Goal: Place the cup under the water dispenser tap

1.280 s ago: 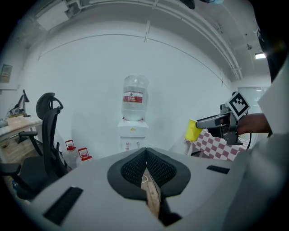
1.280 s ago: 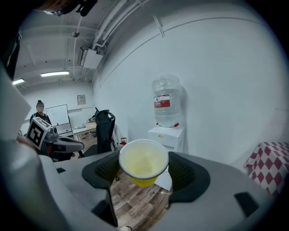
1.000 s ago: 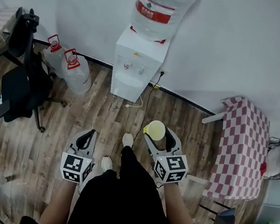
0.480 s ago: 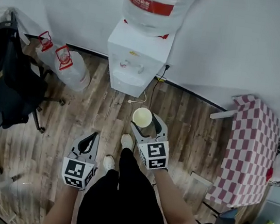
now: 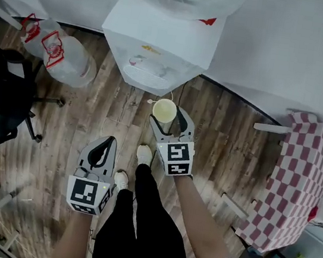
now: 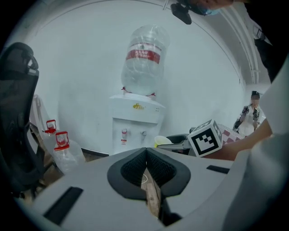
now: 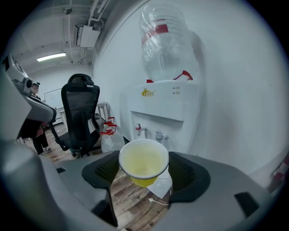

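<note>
A white water dispenser [image 5: 159, 44] with a big clear bottle [image 7: 165, 43] on top stands against the wall straight ahead. Its two taps [image 7: 148, 131] sit in a recess on the front. My right gripper [image 5: 165, 113] is shut on a yellow paper cup [image 5: 164, 110], held upright and empty just in front of the dispenser's base. In the right gripper view the cup [image 7: 143, 163] sits between the black pads, a little short of the taps and lower than them. My left gripper [image 5: 107, 145] hangs lower left over the floor, shut, holding nothing.
Two spare water bottles [image 5: 58, 56] with red handles lie on the floor left of the dispenser. A black office chair [image 5: 1, 95] stands further left. A red-checked table [image 5: 295, 181] is at the right. A white cable [image 5: 153, 101] trails on the wooden floor.
The person has stepped closer to the dispenser, which now fills the top of the head view. The right gripper carried the cup forward and left toward its front. The left gripper stayed low.
</note>
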A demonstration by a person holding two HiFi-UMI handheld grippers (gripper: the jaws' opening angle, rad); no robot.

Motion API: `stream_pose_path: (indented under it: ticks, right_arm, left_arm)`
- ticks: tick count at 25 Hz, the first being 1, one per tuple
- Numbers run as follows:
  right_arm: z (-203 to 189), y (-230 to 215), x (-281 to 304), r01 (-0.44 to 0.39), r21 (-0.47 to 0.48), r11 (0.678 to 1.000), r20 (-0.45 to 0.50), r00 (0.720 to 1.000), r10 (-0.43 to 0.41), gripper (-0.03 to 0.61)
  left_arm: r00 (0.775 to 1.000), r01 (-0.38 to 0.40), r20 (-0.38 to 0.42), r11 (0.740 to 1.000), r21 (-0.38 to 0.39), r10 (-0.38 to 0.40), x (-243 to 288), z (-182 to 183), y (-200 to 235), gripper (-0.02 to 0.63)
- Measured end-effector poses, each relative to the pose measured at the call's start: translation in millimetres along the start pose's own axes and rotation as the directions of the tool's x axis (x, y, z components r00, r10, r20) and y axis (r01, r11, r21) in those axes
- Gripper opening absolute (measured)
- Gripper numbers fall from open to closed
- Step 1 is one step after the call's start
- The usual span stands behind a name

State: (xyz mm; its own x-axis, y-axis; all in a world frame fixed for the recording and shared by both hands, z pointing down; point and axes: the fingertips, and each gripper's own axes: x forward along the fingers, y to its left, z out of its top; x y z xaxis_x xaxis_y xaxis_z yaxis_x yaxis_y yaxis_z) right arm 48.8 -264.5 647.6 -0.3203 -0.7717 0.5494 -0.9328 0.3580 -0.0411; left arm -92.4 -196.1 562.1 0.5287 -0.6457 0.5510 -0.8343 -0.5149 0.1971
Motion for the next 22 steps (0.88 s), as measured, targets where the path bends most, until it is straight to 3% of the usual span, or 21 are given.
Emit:
stream_pose_path:
  ticks: [5,11,22]
  right_arm:
    - [-31.2,-16.2,58.5,-0.005,-0.022,1.000,-0.021,1.000,0.005,0.350]
    - [-55.9,-29.7,110.1,0.009,-0.010,1.000,-0.014,1.000,-0.009,0.350]
    - [-76.8,-48.5,166.9,0.051,0.016,0.999,-0.005,0.999,-0.051,0.350]
  left_arm:
    - [0.999,-0.023,-0.037,0.998,-0.058,0.021,39.7,-32.8,11.0,0.015]
    - [0.997,-0.044,-0.059,0.996,-0.074,0.040,76.4,-63.4,25.4,0.015]
    - [0.999,-0.002,-0.036,0.997,-0.074,0.000,113.8,-63.9,22.3,0.014]
